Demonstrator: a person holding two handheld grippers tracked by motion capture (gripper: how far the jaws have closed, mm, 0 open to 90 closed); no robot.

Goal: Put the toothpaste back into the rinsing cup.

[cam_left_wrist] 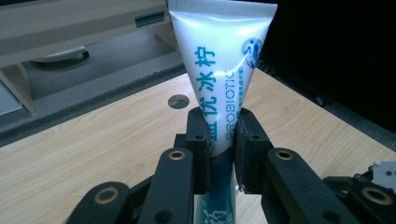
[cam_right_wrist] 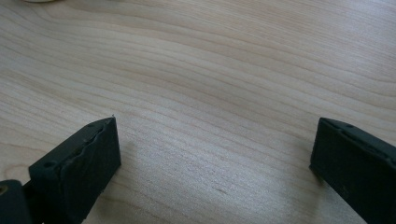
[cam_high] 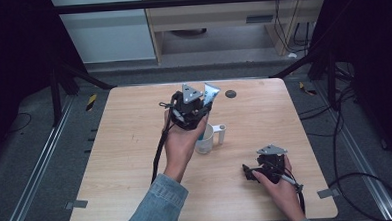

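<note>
My left gripper (cam_high: 200,108) is shut on a white and blue toothpaste tube (cam_left_wrist: 223,70), held upright with its flat crimped end up. In the high view the toothpaste tube (cam_high: 212,93) pokes out above the gripper, over the middle of the wooden table (cam_high: 125,143). Just below it stands a white cup (cam_high: 205,139) with a handle (cam_high: 221,134) on its right side. My right gripper (cam_high: 247,172) rests low near the table's front right and points left. Its black fingers (cam_right_wrist: 79,170) stand wide apart over bare wood, holding nothing.
A dark round hole (cam_high: 230,93) sits in the table near its far edge. Black cables trail from both grippers toward the front edge. Beyond the table are a wooden cabinet (cam_high: 230,14) and floor cables at the right.
</note>
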